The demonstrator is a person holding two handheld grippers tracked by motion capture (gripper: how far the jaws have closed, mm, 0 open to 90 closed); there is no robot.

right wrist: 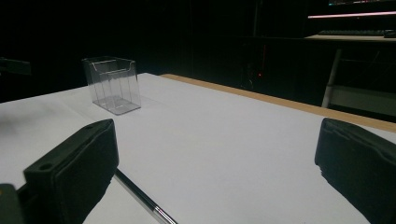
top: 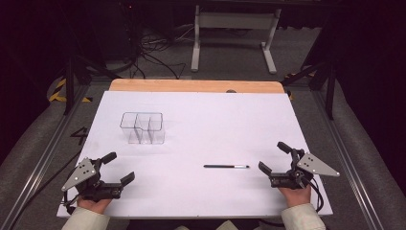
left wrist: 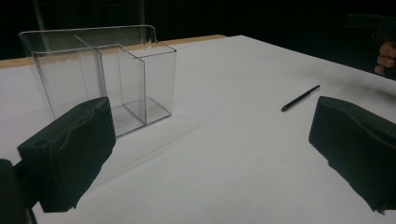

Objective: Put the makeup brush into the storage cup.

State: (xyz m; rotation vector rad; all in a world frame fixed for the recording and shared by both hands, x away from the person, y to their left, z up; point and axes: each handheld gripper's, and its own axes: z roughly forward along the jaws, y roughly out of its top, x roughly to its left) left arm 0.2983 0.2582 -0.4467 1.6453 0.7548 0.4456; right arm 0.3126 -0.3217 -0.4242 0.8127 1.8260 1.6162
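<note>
Both grippers parked at the near edge of the white table [top: 201, 201], one per corner. Left gripper [top: 114, 167] sits near-left, held in the person's left hand [top: 94, 204], jaws spread wide with nothing but bare tabletop between them; in the left gripper view the two black pads frame open surface, no contact with anything. Right gripper [top: 274, 157] sits near-right in the right hand [top: 295, 195], jaws likewise fully apart and holding nothing. Pen [top: 226, 166] lies flat on the table, near side, right of centre, long axis running left-right, just left of the right gripper's nearer jaw and not touching it in the high view. In the right gripper view the pen [right wrist: 140, 196] runs past the lower inside edge of the left-hand pad; can't tell there whether they touch. The left gripper view shows the pen [left wrist: 300, 98] well off to the right, clear of that gripper. Clear plastic organizer [top: 142, 127] stands upright on the left half of the table, toward the middle depth, split into compartments, all empty; it's well apart from the pen and beyond the left gripper. Wooden table edge [top: 196, 86] shows along the far side.
</note>
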